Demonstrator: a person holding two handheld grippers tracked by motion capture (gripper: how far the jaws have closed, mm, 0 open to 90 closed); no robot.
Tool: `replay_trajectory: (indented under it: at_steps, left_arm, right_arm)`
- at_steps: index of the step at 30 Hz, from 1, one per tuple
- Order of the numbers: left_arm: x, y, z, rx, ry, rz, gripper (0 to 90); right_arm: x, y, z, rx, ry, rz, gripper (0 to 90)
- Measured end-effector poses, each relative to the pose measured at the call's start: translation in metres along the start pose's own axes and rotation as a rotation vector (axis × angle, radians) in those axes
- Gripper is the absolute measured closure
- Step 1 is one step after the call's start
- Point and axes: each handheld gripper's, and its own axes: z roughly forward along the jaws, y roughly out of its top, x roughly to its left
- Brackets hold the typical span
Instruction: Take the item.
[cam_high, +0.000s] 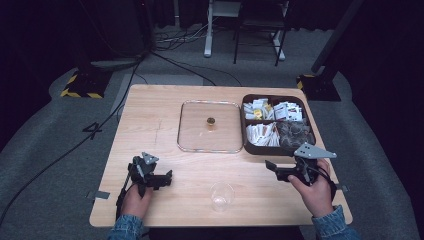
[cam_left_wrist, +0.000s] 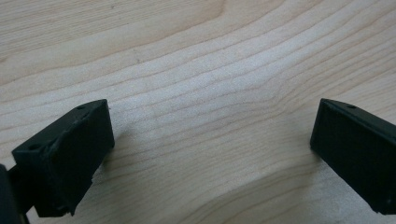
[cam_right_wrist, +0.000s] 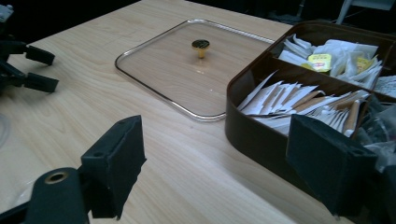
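Two grippers sit low over the wooden surface (cam_high: 150, 115), both with jaws spread wide and nothing between them. The left gripper (cam_high: 167, 176) hovers near the front left, and its own view has only bare wood grain between the jaws. The right gripper (cam_high: 270, 165) is just in front of the brown box (cam_high: 248, 145), aimed toward its near compartment of white packets (cam_high: 262, 134).

The box stands at the right of the surface, its clear lid (cam_high: 210, 145) with a small gold knob (cam_high: 211, 121) lying flat beside it on the left, touching or nearly so. A clear cup (cam_high: 221, 196) stands at the front edge between the two hands.

The step in hand looks like picking a packet from the box, most likely for the cup. To do it well, the right gripper should rise over the box's near wall rather than push into it, then come down on a packet that stands proud of the pile, such as those fanned out in the right gripper view (cam_right_wrist: 280, 95). Closing on one packet's upper edge should help keep neighbours from lifting with it. The packets are thin and light, so a gentle, square pinch is likely enough. The left gripper could steady the cup, which would tip easily.
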Motion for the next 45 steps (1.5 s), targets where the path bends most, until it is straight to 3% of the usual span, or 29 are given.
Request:
replay_trajectory:
  at_steps: [5, 19, 26, 33, 40, 45]
  left_arm:
    - [0.000, 0.000, 0.000, 0.002, -0.001, 0.000, 0.0]
    - [0.000, 0.000, 0.000, 0.002, -0.001, 0.000, 0.0]
    - [0.000, 0.000, 0.000, 0.002, -0.001, 0.001, 0.0]
    - [0.000, 0.000, 0.000, 0.001, -0.002, -0.001, 0.0]
    - [0.000, 0.000, 0.000, 0.002, 0.000, 0.000, 0.0]
    - [0.000, 0.000, 0.000, 0.001, 0.000, -0.001, 0.0]
  right_arm:
    - [-0.006, 0.007, 0.001, 0.008, 0.003, 0.008, 19.0]
    - [-0.034, 0.026, 0.005, 0.016, -0.048, 0.054, 17.7]
    - [-0.053, 0.030, 0.011, 0.015, -0.101, 0.078, 17.9]
    - [-0.083, 0.031, 0.017, 0.058, -0.178, 0.094, 18.7]
    - [-0.103, 0.031, 0.023, 0.093, -0.216, 0.098, 21.0]
    - [-0.119, 0.027, 0.027, 0.084, -0.256, 0.149, 21.0]
